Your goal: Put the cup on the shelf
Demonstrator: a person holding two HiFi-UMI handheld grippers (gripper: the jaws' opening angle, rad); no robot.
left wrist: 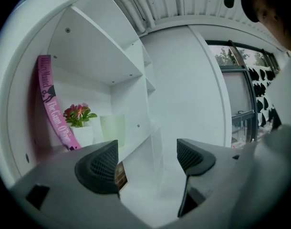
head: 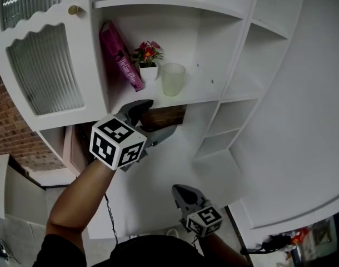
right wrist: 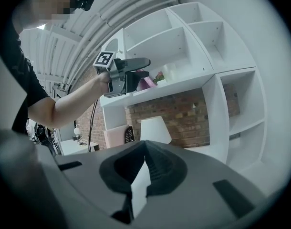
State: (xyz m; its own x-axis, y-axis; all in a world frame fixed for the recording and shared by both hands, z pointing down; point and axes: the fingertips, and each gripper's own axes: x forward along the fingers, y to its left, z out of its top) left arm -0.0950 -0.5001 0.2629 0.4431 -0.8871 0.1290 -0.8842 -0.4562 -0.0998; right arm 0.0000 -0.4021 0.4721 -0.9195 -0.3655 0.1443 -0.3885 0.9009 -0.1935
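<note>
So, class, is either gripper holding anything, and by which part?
Nothing is held. The left gripper is open and empty, the right gripper shut on nothing; the cup stands free on the shelf.

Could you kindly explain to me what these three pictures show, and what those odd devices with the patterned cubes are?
There is no robot here. A person holds a pair of tongs in each hand, and each pair carries a marker cube. The head view comes from a camera on the person's head. The other two views come from cameras riding on each tool, looking along its jaws. The left tongs are up near a white shelf, with the jaws apart and nothing between them. The right tongs hang lower, jaws together and empty. On the shelf stand a pale green cup, a small potted flower and a leaning pink book. So the cup sits on the shelf, and nothing is held.
</note>
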